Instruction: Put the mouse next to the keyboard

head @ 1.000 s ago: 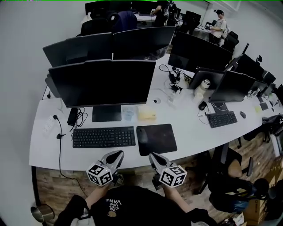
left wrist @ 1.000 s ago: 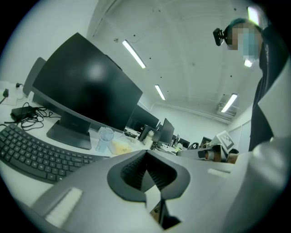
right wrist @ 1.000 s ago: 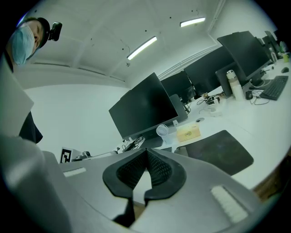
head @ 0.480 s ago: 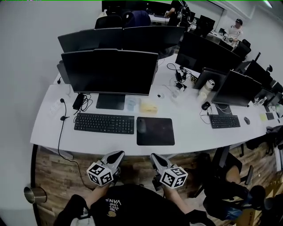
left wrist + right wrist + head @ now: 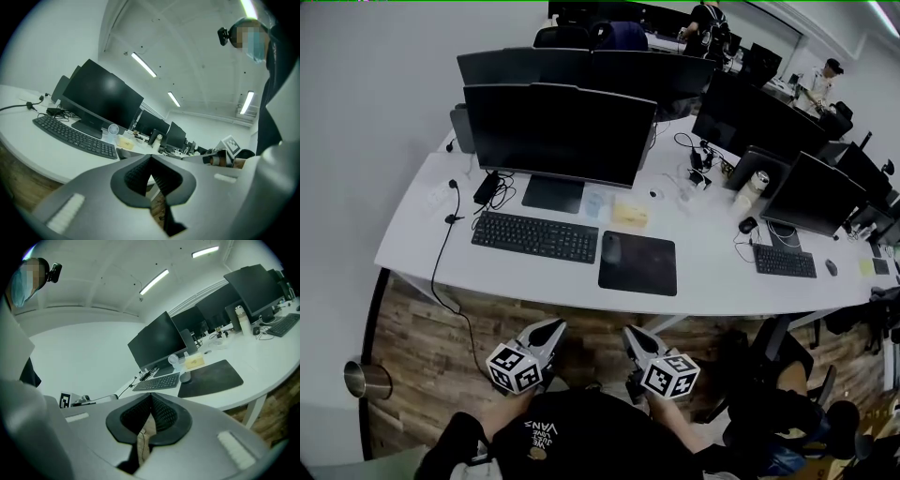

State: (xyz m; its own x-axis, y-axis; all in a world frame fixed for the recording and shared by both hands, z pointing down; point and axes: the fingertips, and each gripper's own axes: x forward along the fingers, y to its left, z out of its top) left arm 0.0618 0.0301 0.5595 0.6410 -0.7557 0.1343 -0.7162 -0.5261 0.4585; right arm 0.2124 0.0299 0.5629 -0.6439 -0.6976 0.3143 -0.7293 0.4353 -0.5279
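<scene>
Two grippers, both empty: the left gripper point(image 5: 551, 326) had its jaws pressed fully together with nothing between them, and the right gripper point(image 5: 630, 333) likewise. Both hung short of the tabletop point(image 5: 712, 281), over the wooden floor point(image 5: 441, 347). Well ahead of the jaws, between their two lines and nearer the right pair, lay one mouse point(image 5: 612, 247) on the left edge of one black mouse pad point(image 5: 642, 264), just right of one keyboard point(image 5: 534, 236). Its long axis ran away from the jaws toward the monitor point(image 5: 558, 131); which end was its front could not be told.
</scene>
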